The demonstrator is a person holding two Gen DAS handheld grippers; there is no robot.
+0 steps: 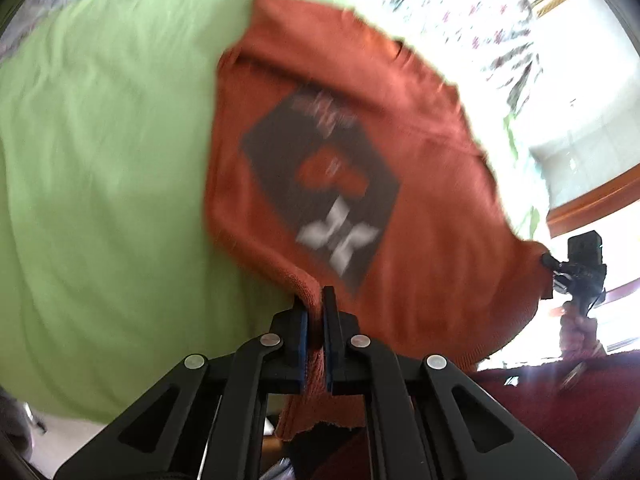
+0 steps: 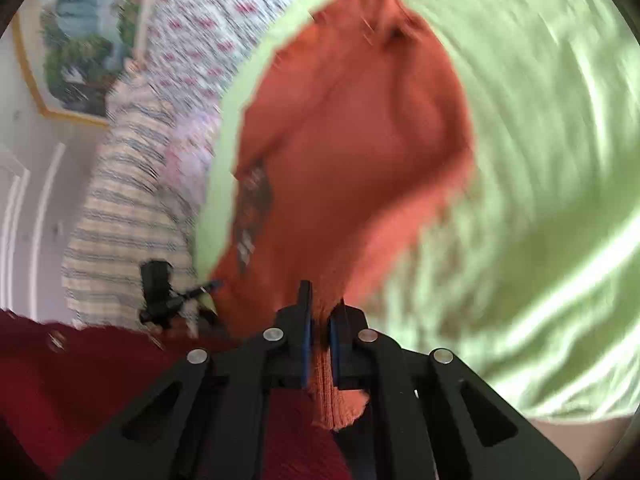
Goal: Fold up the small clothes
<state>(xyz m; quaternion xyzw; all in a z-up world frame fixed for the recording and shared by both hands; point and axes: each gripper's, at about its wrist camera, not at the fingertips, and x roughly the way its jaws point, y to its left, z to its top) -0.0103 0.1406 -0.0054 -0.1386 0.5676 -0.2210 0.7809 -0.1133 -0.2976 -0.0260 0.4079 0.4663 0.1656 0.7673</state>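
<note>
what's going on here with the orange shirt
A person is holding a small orange shirt stretched between two tools above a green sheet. The left hand-held gripper is shut on one edge of the shirt, and the right hand-held gripper is shut on another edge. The shirt's dark print faces the left camera. Both views are motion-blurred, and no fold is made yet.

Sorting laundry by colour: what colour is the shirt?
Rust orange shirt with a dark print; clearest in the left wrist view.
</note>
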